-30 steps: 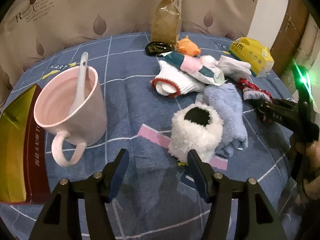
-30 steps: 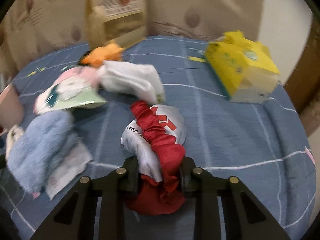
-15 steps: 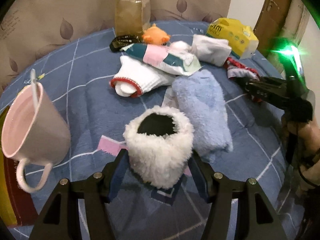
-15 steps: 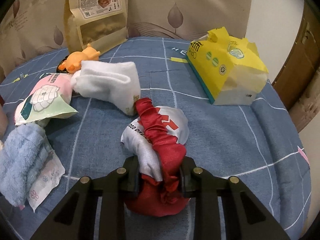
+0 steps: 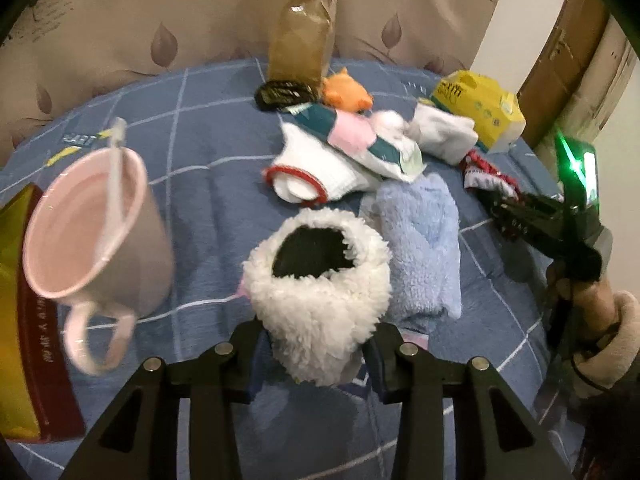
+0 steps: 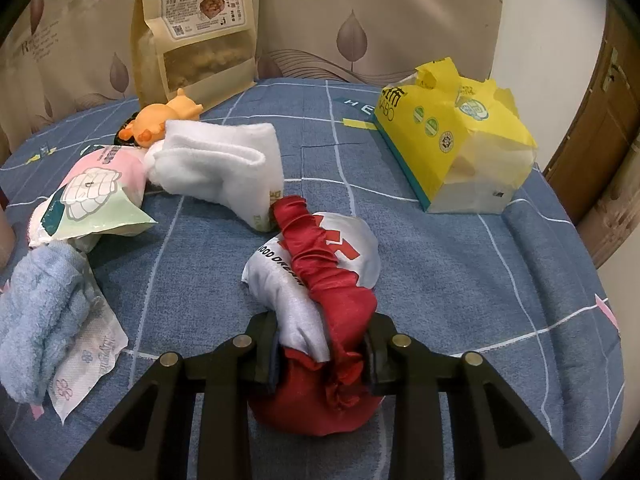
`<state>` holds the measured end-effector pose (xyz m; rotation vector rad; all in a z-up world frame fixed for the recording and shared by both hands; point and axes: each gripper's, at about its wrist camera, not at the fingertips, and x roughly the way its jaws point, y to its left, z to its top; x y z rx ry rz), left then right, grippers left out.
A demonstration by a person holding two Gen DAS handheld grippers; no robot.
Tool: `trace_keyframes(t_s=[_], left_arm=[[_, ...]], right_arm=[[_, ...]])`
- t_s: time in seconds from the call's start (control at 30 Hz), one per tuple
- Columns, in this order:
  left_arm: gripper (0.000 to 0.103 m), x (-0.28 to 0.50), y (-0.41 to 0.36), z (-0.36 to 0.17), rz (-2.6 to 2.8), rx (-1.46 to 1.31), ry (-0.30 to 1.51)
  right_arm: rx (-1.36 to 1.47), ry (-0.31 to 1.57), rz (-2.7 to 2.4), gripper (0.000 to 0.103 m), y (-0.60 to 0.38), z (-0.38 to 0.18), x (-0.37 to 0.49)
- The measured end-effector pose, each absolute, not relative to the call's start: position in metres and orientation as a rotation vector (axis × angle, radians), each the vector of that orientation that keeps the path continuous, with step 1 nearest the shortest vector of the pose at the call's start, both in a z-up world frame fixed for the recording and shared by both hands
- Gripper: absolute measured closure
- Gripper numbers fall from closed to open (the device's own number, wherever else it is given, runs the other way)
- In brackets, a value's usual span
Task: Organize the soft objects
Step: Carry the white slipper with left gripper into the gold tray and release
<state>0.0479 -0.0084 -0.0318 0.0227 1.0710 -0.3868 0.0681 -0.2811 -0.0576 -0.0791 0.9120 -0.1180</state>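
A white fleecy slipper (image 5: pixel 316 304) with a black opening stands on the blue checked cloth (image 5: pixel 208 184). My left gripper (image 5: pixel 316 344) is around its lower part, its jaws closing and the pads pressing into the fleece. A light blue towel (image 5: pixel 420 240) lies just right of it. In the right wrist view my right gripper (image 6: pixel 320 340) holds a red and silver cloth pouch (image 6: pixel 320 272) that rests on the cloth. Its jaws are opening slightly, with the pads still on the fabric. A white sock (image 6: pixel 224 164) touches the pouch's far end.
A pink mug (image 5: pixel 92 232) with a spoon stands to the left, next to a red and gold box (image 5: pixel 24 320). Behind lie a red-rimmed white sock (image 5: pixel 320 176), a pink and green packet (image 6: pixel 92 196), an orange toy (image 6: pixel 160 120), a snack bag (image 6: pixel 196 28) and a yellow tissue pack (image 6: pixel 452 140).
My left gripper moved in over the fleecy slipper and its jaws narrowed onto it. The right gripper stayed where it was, still on the pouch.
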Motion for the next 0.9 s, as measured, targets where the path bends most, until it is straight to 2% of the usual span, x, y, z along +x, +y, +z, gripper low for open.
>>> trace_keyframes(t_s=[0.47, 0.9], left_arm=[[0.063, 0.034, 0.039, 0.011, -0.271, 0.019, 0.991], [0.063, 0.036, 0.155, 0.043, 0.056, 0.007, 0.946]], right_arm=[[-0.077, 0.913, -0.118, 0.073, -0.281, -0.058, 0.068], [-0.088, 0.913, -0.123, 0.072, -0.281, -0.058, 0.068]])
